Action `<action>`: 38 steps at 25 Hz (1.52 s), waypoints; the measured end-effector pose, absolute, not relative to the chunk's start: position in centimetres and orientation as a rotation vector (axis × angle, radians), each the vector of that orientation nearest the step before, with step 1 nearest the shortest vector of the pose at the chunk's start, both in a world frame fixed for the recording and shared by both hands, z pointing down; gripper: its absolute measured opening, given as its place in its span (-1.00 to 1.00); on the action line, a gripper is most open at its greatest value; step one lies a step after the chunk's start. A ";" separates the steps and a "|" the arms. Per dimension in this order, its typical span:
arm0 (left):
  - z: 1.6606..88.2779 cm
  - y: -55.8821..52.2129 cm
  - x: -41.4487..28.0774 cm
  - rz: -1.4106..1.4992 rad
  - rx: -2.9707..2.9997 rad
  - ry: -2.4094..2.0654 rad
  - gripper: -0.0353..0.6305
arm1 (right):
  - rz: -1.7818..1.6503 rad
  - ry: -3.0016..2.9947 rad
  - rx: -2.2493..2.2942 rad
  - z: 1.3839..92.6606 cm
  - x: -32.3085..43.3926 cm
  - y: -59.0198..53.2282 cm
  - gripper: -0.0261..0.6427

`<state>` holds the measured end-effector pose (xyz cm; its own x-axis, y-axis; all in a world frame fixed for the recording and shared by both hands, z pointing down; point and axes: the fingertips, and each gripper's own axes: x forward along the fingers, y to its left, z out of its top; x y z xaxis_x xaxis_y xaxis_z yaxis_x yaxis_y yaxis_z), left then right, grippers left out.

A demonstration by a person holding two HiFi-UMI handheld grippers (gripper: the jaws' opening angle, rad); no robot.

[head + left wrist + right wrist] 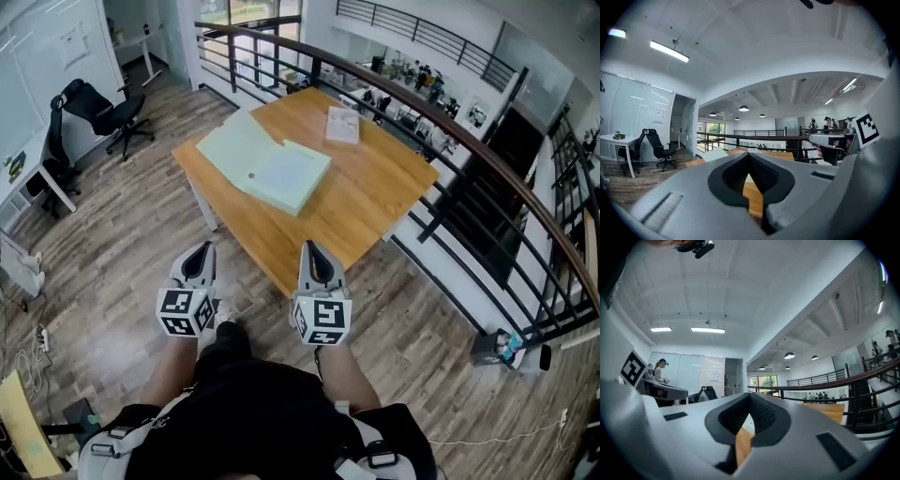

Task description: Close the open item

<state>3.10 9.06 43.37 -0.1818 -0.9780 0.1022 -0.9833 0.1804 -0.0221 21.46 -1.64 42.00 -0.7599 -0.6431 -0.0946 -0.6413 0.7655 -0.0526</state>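
Short of the table [375,187], left gripper [201,247] and right gripper [310,247] are pressed shut, empty; they may shove the open box [286,176] sideways.

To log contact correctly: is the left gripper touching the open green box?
Apart. Head view shows the left gripper over the floor, well short of the open green box.

Your right gripper [310,248] covers part of the table's [375,192] near corner, and the print on what looks like a booklet [342,125] is too small to read.
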 end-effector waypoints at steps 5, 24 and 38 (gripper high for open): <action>44.0 5.1 0.2 0.097 2.012 -2.311 -0.89 | -0.057 2.818 -1.096 42.4 19.5 -4.9 -0.91; 44.4 -14.4 -18.7 0.071 2.143 -2.103 -0.89 | -0.019 2.788 -1.369 41.4 3.2 -21.3 -0.91; 49.0 -23.7 -25.4 0.104 2.165 -1.897 -0.89 | -0.083 2.760 -1.647 44.2 0.0 -28.4 -0.91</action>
<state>-25.39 -23.74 48.99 0.1447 -0.9639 0.2234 -0.9826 -0.1134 0.1470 -0.01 -28.41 44.21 -0.4730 -0.8765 0.0898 -0.8803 0.4744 -0.0067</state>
